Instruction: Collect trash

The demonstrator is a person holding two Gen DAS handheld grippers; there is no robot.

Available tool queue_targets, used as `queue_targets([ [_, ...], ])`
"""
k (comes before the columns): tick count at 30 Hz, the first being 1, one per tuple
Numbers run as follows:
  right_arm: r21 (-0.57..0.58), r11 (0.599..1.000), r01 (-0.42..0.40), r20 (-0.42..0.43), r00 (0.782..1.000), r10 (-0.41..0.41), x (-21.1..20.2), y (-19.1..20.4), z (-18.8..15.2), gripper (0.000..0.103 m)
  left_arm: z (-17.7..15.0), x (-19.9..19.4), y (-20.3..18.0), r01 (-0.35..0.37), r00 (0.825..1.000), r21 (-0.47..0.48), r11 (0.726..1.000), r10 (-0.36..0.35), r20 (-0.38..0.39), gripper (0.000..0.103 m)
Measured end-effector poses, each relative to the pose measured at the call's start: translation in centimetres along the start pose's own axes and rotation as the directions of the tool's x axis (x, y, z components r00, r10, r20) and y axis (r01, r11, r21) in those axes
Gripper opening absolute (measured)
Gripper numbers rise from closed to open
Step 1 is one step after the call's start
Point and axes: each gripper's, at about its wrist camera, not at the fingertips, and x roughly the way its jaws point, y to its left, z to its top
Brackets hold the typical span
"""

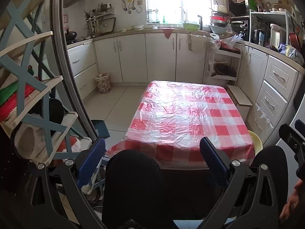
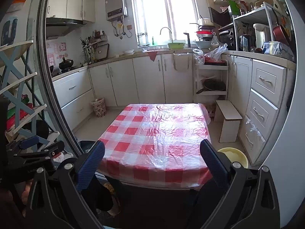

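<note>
A table (image 1: 187,114) carries only a crinkled red-and-white checked plastic cloth (image 2: 152,139).

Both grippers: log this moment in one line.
left gripper: open, empty | right gripper: open, empty | checked table: ahead | floral bin: untouched

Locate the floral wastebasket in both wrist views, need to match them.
Left wrist: floral wastebasket stands on the floor at left of centre, against the corner cabinets, beyond the checked table's far left corner.
Right wrist: floral wastebasket sits at mid-left, on the floor against the cabinets, left of the table's far edge.
Shared landmark: the window above the sink.
</note>
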Motion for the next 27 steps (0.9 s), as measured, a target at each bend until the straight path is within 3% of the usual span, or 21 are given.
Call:
queue_targets([
  [5, -0.005, 1.000, -0.002, -0.021, 1.000, 0.001, -0.1, 0.7, -0.8, 0.096, -1.0, -0.8, -0.4, -0.013, 1.000, 0.031, 0.999, 0.014, -0.019, 0.095],
  [17, -0.062, 0.998, 0.031, 0.064, 0.998, -0.027, -2.6, 1.8, -0.5, 0.096, -0.9, -1.9, -0.7, -0.021, 1.000, 0.018, 1.000, 0.021, 0.015, 0.095],
  [27, -0.058, 0.997, 0.041, 0.058, 0.998, -0.038, -2.3, 1.7, -0.7, 0.096, -0.8, -2.0, -0.4, -0.025, 0.999, 0.008, 1.000, 0.025, 0.020, 0.095],
])
